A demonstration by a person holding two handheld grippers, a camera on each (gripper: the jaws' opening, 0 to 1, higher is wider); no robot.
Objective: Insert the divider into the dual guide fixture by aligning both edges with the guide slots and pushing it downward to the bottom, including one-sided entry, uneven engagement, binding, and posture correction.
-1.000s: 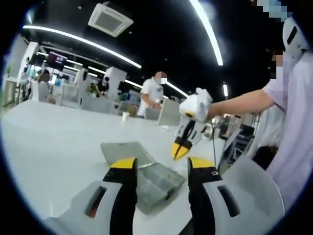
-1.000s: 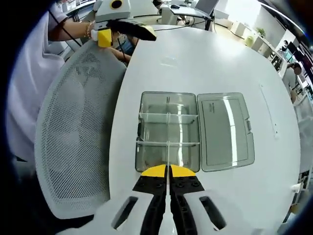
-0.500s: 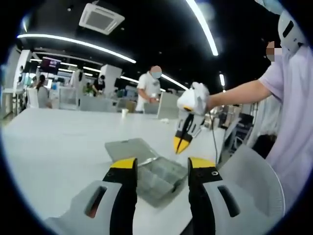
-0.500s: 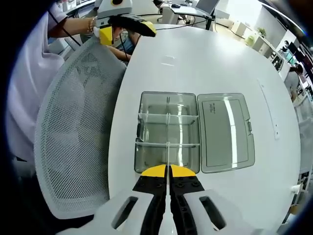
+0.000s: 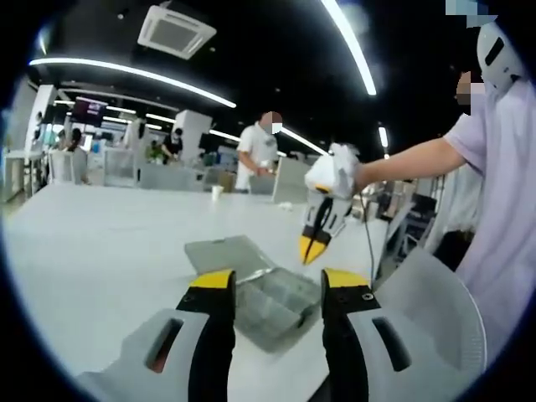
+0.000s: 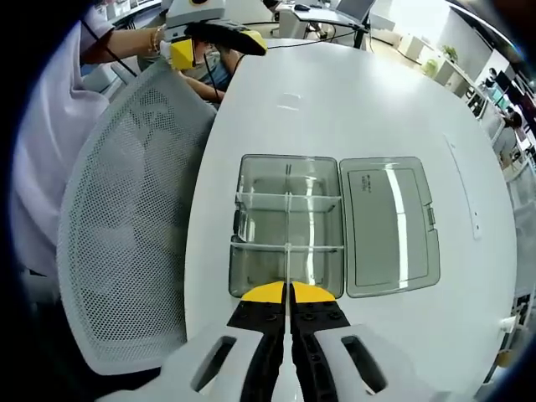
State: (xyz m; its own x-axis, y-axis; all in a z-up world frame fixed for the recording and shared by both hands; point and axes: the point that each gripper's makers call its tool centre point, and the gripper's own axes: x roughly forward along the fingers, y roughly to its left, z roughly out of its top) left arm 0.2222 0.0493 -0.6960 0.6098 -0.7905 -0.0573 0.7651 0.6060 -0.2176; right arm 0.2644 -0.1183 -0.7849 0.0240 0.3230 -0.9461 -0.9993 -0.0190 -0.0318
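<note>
You are working over a broad white surface, with a white mesh chair back pushed against its edge. On it is lying the clear plastic compartment box with its hinged lid folded open flat beside it. Since a second ago almost nothing is changing: both views are drifting only slightly, so I judge the push as paused or binding, not advancing. Your right gripper is hovering over the box's near edge with its jaws pressed together on a thin transparent divider, which is standing along the box's middle line. Your left gripper is idling wide apart, holding nothing, off beside the box. The divider's edges and the guide slots are too clear to make out, so its depth is uncertain.
</note>
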